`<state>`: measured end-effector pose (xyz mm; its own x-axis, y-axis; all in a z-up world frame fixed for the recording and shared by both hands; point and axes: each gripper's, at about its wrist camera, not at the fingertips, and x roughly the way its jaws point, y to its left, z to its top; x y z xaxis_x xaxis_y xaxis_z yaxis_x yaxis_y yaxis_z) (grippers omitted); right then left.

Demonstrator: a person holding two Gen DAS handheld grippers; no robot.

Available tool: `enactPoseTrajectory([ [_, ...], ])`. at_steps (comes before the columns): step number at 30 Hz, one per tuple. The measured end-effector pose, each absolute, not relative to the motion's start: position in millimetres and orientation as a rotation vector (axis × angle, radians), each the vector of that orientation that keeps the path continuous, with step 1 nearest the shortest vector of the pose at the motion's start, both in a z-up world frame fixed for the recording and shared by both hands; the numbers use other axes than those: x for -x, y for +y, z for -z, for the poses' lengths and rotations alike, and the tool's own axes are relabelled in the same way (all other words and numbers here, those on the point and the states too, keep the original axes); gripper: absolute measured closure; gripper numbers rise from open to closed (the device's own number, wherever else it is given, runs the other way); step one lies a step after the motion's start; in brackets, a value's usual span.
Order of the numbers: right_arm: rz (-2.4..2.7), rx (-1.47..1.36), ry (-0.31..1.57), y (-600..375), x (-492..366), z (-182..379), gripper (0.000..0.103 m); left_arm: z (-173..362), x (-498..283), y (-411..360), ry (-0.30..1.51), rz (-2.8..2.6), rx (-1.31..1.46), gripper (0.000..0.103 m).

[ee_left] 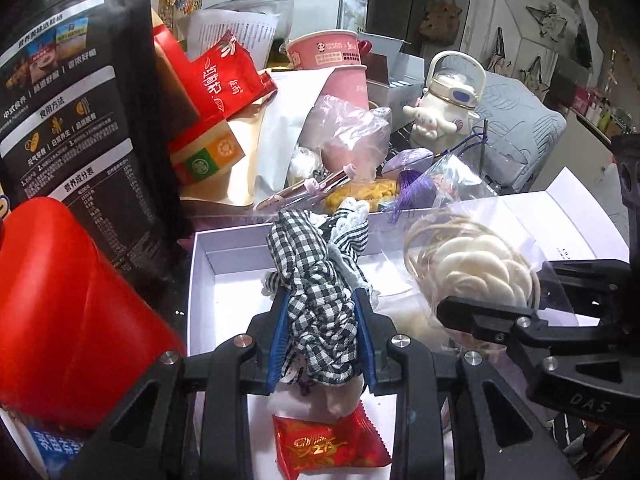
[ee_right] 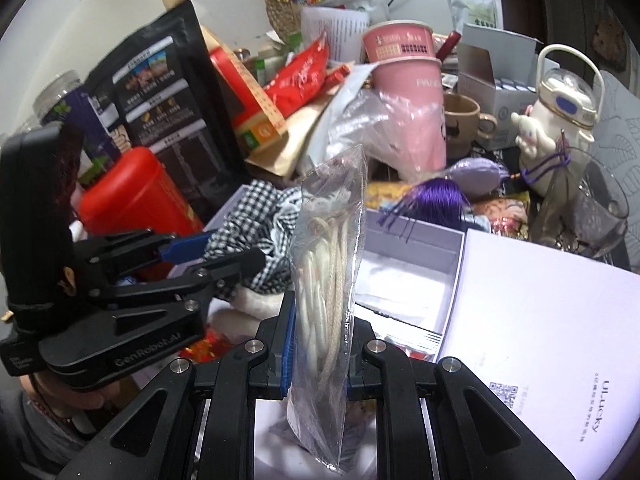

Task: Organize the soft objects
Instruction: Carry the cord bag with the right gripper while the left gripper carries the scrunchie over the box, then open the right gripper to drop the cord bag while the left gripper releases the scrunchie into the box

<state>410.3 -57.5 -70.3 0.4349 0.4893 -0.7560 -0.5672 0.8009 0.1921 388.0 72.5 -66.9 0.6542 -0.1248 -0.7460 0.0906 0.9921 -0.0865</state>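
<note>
The left gripper (ee_left: pixel 322 316) is clamped on a black-white checked fabric bundle (ee_left: pixel 316 276), held over the open white cardboard box (ee_left: pixel 202 264). It looks soft and light, so a grip at mid-bundle is OK. The right gripper (ee_right: pixel 320 344) pinches a clear plastic bag w/ cream cord (ee_right: pixel 328 280), probably slippery, so hold it on the cord.

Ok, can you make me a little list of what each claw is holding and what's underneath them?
left claw: shut on the checked cloth
right claw: shut on the clear bag, which has a coil of pale cord inside
under both: open white box
inside the box: red packet below the cloth
box lid: lying flat beside the box
behind the box: pink cups, white bottle, black pouch, red jar
</note>
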Motion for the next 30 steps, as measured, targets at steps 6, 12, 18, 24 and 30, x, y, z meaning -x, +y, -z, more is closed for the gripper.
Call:
enactPoseTrajectory([
  [6, -0.653, 0.122, 0.940, -54, -413, 82, 0.086, 76, -392, 73, 0.887, 0.106, 0.053, 0.073],
  [12, -0.636, 0.161, 0.954, -49, -414, 87, 0.086, 79, -393, 72, 0.900, 0.089, 0.047, 0.072],
  [18, -0.610, 0.171, 0.946, -51, -414, 82, 0.080, 77, -390, 73, 0.871, 0.023, 0.069, 0.069],
  [24, -0.561, 0.167, 0.919, -59, -409, 73, 0.077, 70, -383, 67, 0.860, 0.031, 0.085, 0.069],
  [30, -0.537, 0.141, 0.909, -69, -399, 69, 0.052, 60, -376, 61, 0.868, 0.034, 0.082, 0.069],
])
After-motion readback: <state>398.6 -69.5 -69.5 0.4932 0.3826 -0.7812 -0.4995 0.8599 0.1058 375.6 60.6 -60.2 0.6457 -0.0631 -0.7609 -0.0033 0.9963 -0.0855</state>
